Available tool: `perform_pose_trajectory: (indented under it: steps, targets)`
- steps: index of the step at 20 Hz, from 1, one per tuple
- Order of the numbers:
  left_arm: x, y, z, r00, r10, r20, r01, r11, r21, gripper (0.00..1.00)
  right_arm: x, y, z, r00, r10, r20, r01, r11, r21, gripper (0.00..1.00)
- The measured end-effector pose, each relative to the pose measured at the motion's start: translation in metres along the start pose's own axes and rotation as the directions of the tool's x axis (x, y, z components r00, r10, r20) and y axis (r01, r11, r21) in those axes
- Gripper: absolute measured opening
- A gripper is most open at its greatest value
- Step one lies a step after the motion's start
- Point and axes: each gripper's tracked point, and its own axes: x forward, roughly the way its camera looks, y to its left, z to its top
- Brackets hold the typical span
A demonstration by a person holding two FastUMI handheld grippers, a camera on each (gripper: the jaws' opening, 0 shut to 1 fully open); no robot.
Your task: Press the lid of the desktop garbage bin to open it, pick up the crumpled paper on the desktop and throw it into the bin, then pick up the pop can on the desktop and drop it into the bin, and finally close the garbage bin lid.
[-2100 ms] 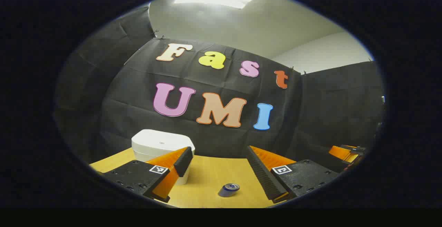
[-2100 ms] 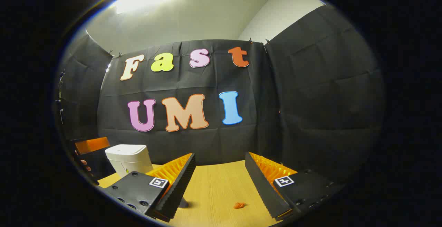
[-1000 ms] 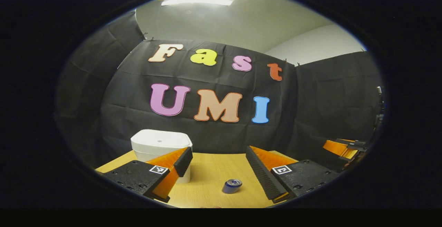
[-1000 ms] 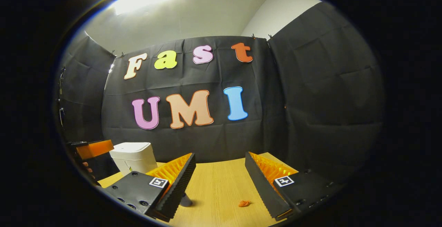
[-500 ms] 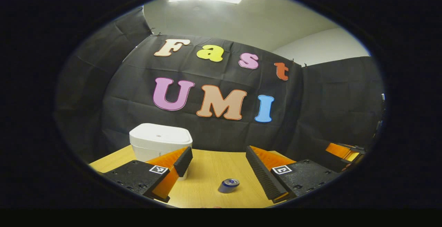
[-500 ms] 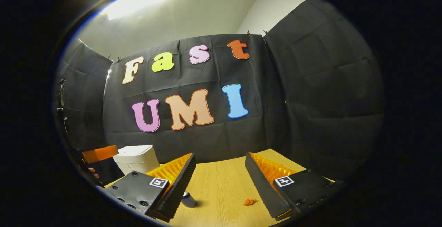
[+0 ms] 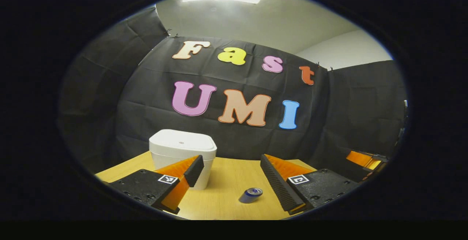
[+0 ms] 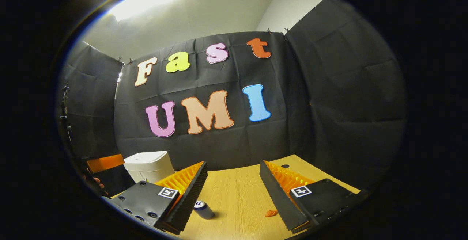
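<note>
Desk (image 7: 223, 192) first: a pale wooden top stretching across the lower part of both views, backed by black cloth walls. On it, at about ten o'clock in the left gripper view, stands the white, rounded-square plastic garbage bin (image 7: 182, 152), lid down flat; in the right gripper view it sits at nine o'clock (image 8: 149, 165), well back on the desk.

Left hand-held gripper (image 7: 230, 172) hangs above the desk with its jaws spread wide and nothing between them. Right hand-held gripper (image 8: 232, 181) likewise, jaws wide and empty. The left one also shows at nine o'clock in the right gripper view, beside the bin, with fingers of the person's hand on it.

Blue metal pop can (image 7: 251, 195) lies on its side at six o'clock, apart from the bin; in the right gripper view it lies (image 8: 203, 209) just beside the left finger. Small orange crumpled paper (image 8: 271, 213) rests on the desk at five o'clock, by the right finger.
</note>
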Motion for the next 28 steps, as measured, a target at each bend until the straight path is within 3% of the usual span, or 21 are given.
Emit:
perform_pose_trajectory:
  steps: [6,7,10,13,14,15,16,18,19,22,24,28]
  targets:
    - [0.005,0.003,-0.001,1.000,0.005,-0.006,-0.005,1.000,0.002,0.95,0.000,-0.010,0.002,0.999,-0.033,0.009,0.033,0.999,0.025,0.96]
    - [0.005,0.002,-0.003,1.000,0.004,-0.012,-0.004,1.000,0.005,0.87,0.000,-0.011,0.005,0.999,-0.038,0.017,0.038,0.999,0.031,0.96]
    - [0.007,-0.003,-0.006,1.000,-0.009,-0.028,0.010,1.000,0.022,0.82,0.000,-0.015,0.006,0.998,-0.049,0.027,0.048,0.998,0.035,0.96]
    - [0.017,0.001,-0.007,0.999,-0.002,-0.040,0.004,0.999,0.054,0.47,0.003,-0.015,0.004,0.998,-0.052,0.020,0.052,0.998,0.029,0.96]
    - [0.023,0.004,-0.007,0.999,-0.004,-0.043,0.007,0.998,0.061,0.44,0.003,-0.014,0.002,0.999,-0.050,0.017,0.050,0.998,0.026,0.96]
    - [0.029,0.010,-0.007,0.999,-0.002,-0.042,0.005,0.998,0.067,0.31,0.003,-0.013,0.001,0.999,-0.048,0.014,0.048,0.999,0.022,0.95]
    - [0.039,0.016,-0.006,0.999,0.002,-0.050,0.002,0.997,0.071,0.29,0.003,-0.013,-0.001,0.999,-0.048,0.012,0.048,0.999,0.018,0.96]
    - [0.060,0.043,-0.006,0.996,0.054,-0.065,-0.050,0.997,0.065,0.06,0.004,-0.014,-0.001,0.999,-0.051,0.013,0.051,0.999,0.015,0.96]
    - [0.070,0.060,-0.002,0.994,0.090,-0.064,-0.086,0.995,0.054,0.00,0.004,-0.014,-0.002,0.999,-0.050,0.010,0.050,0.999,0.018,0.96]
    - [0.103,0.090,0.007,0.992,0.107,-0.067,-0.106,0.994,0.019,0.00,0.002,-0.017,-0.008,0.998,-0.062,-0.007,0.062,0.998,0.020,0.95]
    - [0.125,0.117,0.006,0.985,0.143,-0.096,-0.138,0.989,0.054,0.00,0.002,-0.021,-0.012,0.997,-0.075,-0.021,0.075,0.997,0.022,0.96]
    - [0.145,0.150,-0.033,0.950,0.180,-0.255,-0.159,0.982,0.101,0.00,-0.001,-0.033,-0.015,0.993,-0.114,-0.031,0.115,0.993,0.027,0.96]
